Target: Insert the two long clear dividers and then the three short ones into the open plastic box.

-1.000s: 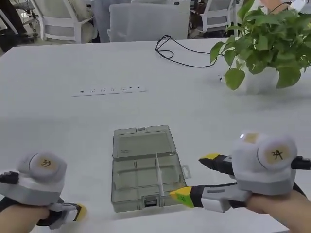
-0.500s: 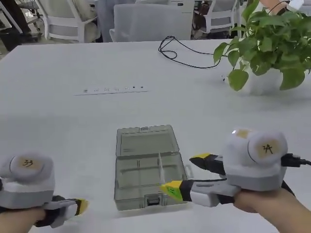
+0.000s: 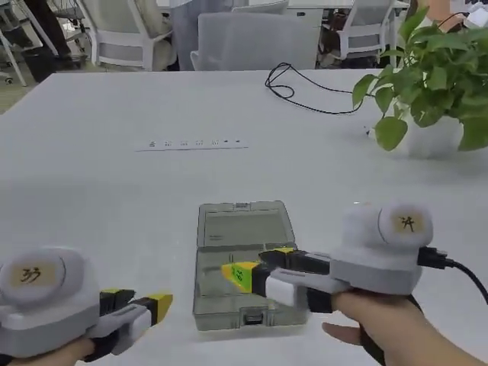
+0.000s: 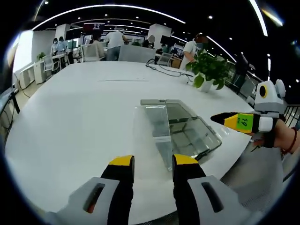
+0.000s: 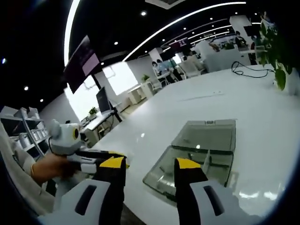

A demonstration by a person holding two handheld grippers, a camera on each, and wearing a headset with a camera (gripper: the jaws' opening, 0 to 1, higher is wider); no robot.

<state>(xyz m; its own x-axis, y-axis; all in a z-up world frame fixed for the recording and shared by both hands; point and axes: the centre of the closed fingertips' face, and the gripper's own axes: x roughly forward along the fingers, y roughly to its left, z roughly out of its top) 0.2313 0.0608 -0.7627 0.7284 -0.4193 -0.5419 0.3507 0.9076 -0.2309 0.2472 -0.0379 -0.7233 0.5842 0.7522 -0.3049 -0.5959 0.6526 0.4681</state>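
The open plastic box point(image 3: 221, 317) sits on the white worktop point(image 3: 91, 191), its lid point(image 3: 244, 226) laid flat on the box's far side. The right claw point(image 3: 261, 261) hovers over the box's tray with its yellow-tipped jaws set well apart and nothing between them. In the right gripper view one upright divider point(image 5: 206, 161) stands inside the tray, running front to back. The left claw point(image 3: 137, 299) is off to the box's left, near its front corner and clear of it. In the left gripper view a clear divider point(image 4: 151, 133) rises just ahead of that claw, spanning the gap between its partly spread jaws; I cannot tell whether the jaws actually grip its edges. Beyond the box lies a white power strip point(image 3: 194, 142). Farther back and to the box's right are a looped black cable point(image 3: 305, 88) and a leafy potted plant point(image 3: 438, 84).
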